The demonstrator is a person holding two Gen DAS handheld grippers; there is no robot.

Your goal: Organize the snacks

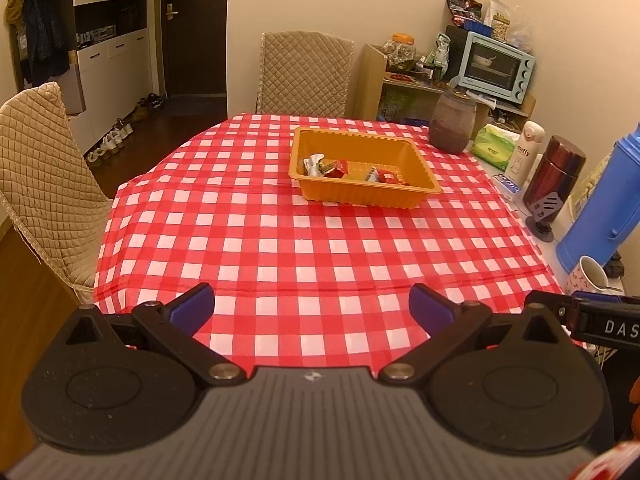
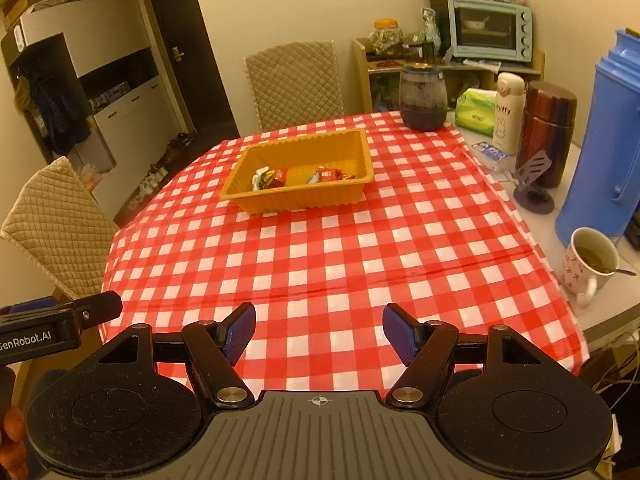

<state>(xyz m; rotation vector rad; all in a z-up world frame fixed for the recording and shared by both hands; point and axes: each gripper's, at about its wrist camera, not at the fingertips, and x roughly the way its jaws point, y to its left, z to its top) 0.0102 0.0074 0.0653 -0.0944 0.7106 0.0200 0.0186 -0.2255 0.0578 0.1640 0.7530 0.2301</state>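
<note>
An orange plastic tray (image 1: 362, 196) sat toward the far side of the table, on a red-and-white checked tablecloth (image 1: 304, 248), and the wrapped snacks (image 1: 332, 168) lay inside it: red packets and a few silvery or pale wrappers clustered along its near wall. The left gripper (image 1: 311, 310) hung over the near edge of the table with its blue-padded fingers (image 1: 192, 310) spread wide and nothing between them. The right gripper (image 2: 319, 334) was just beside it at the same near edge, its fingers (image 2: 240, 334) also parted, a little less widely, and empty. Both were well apart from the tray. Along the right edge of the table stood a dark glass jar (image 1: 452, 124), a green tissue pack (image 1: 494, 148), a white Miffy bottle (image 1: 526, 152), a maroon flask (image 1: 554, 174), a blue thermos jug (image 1: 604, 204) and a mug (image 2: 588, 264) with a spoon in it. Two quilted chairs (image 1: 304, 72) stood at the far and left sides.
</note>
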